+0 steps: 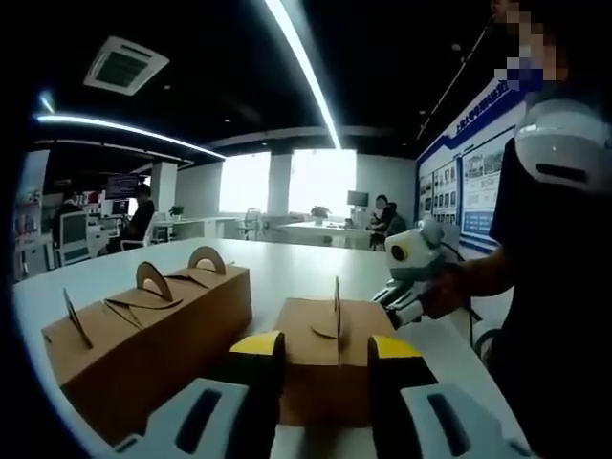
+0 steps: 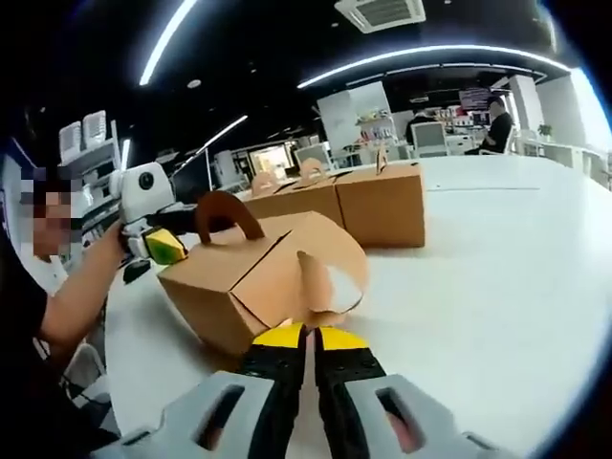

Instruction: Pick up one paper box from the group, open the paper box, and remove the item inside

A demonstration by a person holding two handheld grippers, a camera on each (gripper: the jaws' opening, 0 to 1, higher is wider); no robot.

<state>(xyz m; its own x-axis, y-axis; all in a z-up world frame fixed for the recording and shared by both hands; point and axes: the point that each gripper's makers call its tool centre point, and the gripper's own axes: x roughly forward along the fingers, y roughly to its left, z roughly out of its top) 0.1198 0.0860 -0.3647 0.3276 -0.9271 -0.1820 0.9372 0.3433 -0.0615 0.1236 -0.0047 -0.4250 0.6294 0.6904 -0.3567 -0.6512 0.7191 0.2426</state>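
Brown paper box (image 2: 253,277) seen on white table (image 2: 497,287), just before row of other boxes (image 2: 339,201). One handle flap (image 2: 330,277) pinched between clenched jaws of right gripper (image 2: 308,337). Left gripper (image 1: 325,349) held spread apart, box between jaws, grasp not discernible. Bare tabletop seen beyond.

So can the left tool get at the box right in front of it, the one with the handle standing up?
Probably yes. The left tool is open and the near paper box sits just beyond its tips, nothing between them. The row of other boxes stands off to one side, clear of the path.
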